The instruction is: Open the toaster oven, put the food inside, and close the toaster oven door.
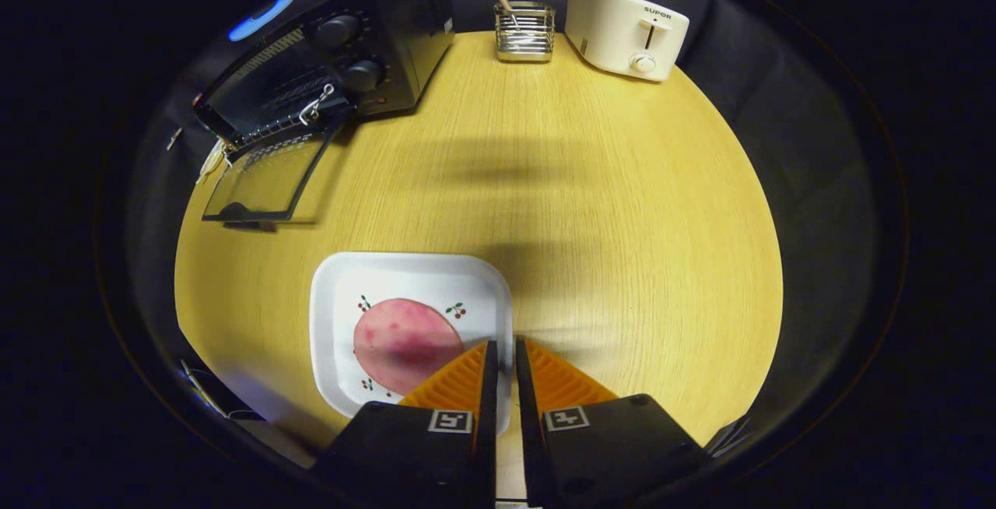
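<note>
**Black oven open, food still on its plate**

Gripper view: pale wood surface (pixel 545 182) carries everything. At its far left corner stands the toaster oven (pixel 342 57), its glass door (pixel 264 182) already swung down flat towards the near side, so the first step looks done. The food (pixel 401 342), a round pinkish slice, lies on a white plate (pixel 412 275) near the near edge, untouched as far as I can judge; putting it in and closing the door are both left.

The gripper (pixel 502 353) hovers above the plate's right rim, its fingers (pixel 459 380) drawn almost together with a thin slit between them and nothing gripped (the left one overlaps the slice's right edge in this view, but whether it touches I cannot tell).

Along the far edge sit a wire holder (pixel 525 34) with a wooden-handled utensil and, to its right, a cream toaster (pixel 622 30). Its end face bears the word "SUPOR" above the lever. The oven's dial markings are too small to read.
</note>
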